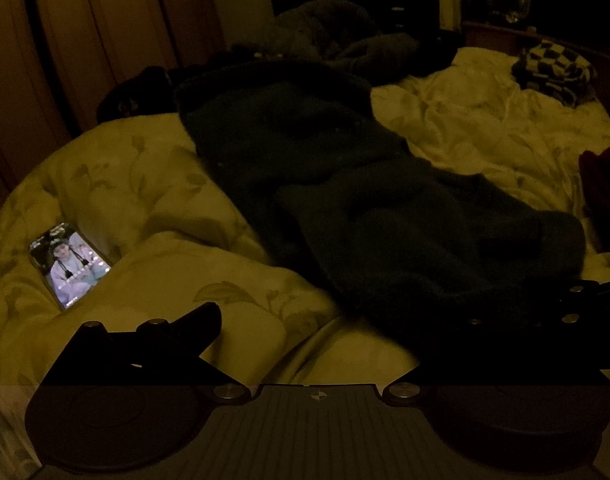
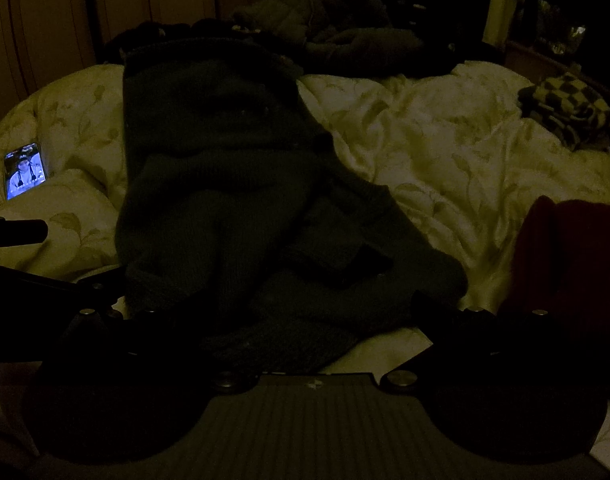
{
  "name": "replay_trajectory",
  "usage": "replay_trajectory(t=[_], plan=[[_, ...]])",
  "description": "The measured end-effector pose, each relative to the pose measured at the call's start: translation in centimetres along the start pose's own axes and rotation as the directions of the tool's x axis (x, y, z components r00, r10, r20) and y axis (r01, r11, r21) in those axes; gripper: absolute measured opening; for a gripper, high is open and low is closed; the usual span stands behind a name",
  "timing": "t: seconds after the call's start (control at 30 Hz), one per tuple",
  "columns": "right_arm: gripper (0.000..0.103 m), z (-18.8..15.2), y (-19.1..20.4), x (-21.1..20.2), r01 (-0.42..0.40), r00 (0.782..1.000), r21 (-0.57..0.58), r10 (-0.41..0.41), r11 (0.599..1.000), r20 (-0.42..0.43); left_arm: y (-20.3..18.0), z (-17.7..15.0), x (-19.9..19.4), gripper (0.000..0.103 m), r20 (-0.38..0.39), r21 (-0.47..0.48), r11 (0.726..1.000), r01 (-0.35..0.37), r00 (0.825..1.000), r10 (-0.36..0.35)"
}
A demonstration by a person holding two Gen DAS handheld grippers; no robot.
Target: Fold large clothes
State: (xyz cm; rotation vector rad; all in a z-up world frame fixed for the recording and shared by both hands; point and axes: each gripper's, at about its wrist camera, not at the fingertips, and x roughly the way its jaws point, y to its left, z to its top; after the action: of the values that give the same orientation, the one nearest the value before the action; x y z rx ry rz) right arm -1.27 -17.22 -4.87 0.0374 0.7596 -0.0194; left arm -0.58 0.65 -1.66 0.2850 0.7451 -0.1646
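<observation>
A large dark knit garment (image 1: 345, 184) lies lengthwise on the bed, roughly folded into a long strip, and the right wrist view shows it as the garment (image 2: 225, 184). My left gripper (image 1: 313, 320) is open at the garment's near left edge, over the quilt. Its left finger (image 1: 201, 320) stands out against the quilt, while the right one is lost against the dark fabric. My right gripper (image 2: 313, 312) is open too, with the garment's near end lying between its wide-spread fingers. Nothing is gripped. The room is very dim.
A pale floral quilt (image 1: 125, 184) covers the bed. A lit phone (image 1: 69, 264) lies on it at the left. A checkered cloth (image 2: 565, 108) sits far right, a dark red garment (image 2: 565, 260) near right, and a heap of dark clothes (image 2: 337, 20) at the back.
</observation>
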Motion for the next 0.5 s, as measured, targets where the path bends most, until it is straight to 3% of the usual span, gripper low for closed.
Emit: replay_trajectory(t=[0.5], plan=[[0.103,-0.12,-0.27,0.47,-0.015,1.000,0.019,0.015,1.000,-0.019,0.01,-0.01,0.48,0.103,-0.011,-0.003,1.000,0.013,1.000,-0.013]])
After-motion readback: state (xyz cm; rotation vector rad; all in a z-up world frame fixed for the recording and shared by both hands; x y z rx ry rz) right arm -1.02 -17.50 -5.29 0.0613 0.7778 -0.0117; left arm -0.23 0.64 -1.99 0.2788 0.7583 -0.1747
